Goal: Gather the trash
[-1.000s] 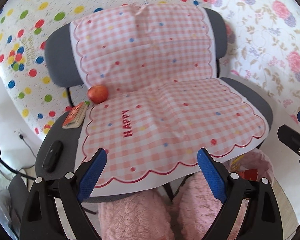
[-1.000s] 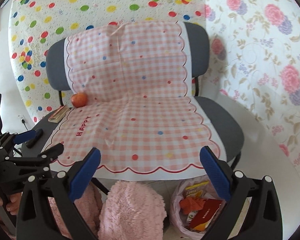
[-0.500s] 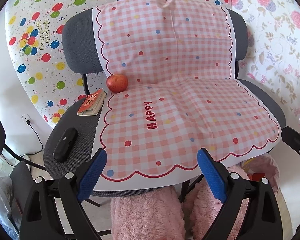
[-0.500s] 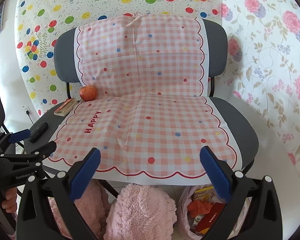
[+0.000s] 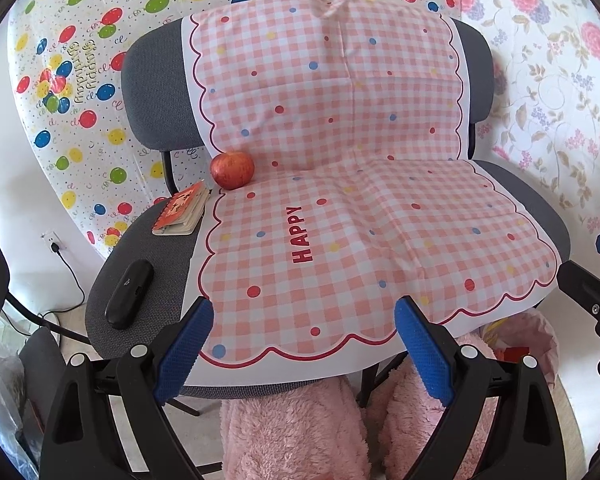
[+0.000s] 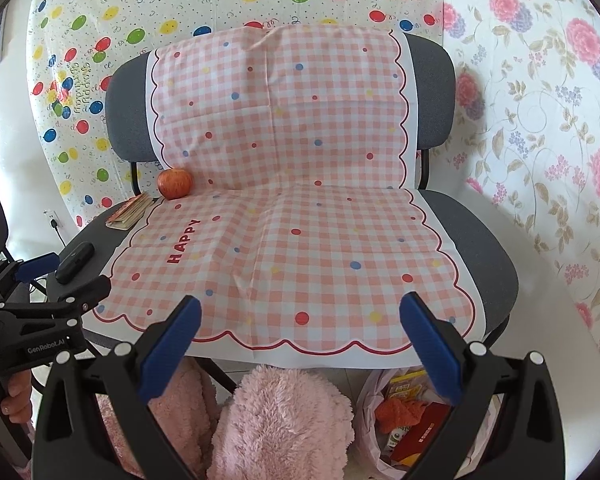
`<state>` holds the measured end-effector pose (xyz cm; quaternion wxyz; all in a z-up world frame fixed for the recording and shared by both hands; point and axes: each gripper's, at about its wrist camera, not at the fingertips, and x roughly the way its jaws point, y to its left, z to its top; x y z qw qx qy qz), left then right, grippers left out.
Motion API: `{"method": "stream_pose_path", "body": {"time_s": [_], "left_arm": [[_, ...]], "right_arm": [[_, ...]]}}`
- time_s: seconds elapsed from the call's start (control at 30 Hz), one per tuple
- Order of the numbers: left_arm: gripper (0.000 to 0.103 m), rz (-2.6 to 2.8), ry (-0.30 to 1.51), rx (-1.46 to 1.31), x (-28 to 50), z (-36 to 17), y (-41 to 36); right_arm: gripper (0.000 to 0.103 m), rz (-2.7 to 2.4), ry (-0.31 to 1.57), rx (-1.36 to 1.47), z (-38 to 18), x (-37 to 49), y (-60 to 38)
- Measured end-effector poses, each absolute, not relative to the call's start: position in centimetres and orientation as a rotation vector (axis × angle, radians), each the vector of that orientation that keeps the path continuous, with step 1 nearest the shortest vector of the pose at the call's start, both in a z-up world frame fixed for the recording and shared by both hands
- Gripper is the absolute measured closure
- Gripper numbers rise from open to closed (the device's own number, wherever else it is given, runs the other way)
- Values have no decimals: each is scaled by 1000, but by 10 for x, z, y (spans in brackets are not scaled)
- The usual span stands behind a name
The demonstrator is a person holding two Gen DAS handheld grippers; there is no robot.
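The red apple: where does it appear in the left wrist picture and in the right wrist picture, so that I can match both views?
Left wrist view: the apple is left of centre, at the foot of the chair back.
Right wrist view: the apple is further left and looks smaller, same spot on the seat.
Shared landmark: the small book lying just left of it, in front.

My left wrist camera looks forward and slightly down from in front of the grey chair, near its front edge and toward its left side. My right wrist camera faces the same chair from further right. Both views share the checked cloth, the apple and the balloon backdrop.
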<state>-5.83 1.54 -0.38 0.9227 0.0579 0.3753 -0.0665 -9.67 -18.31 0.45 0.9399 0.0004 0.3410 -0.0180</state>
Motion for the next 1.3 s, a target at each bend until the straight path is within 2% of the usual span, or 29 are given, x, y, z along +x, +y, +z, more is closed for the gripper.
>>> {"method": "stream_pose_path", "body": {"time_s": [1.3], "left_arm": [[12, -134, 774, 119, -60, -5, 12]], "right_arm": [[6, -32, 701, 4, 2, -98, -188]]}}
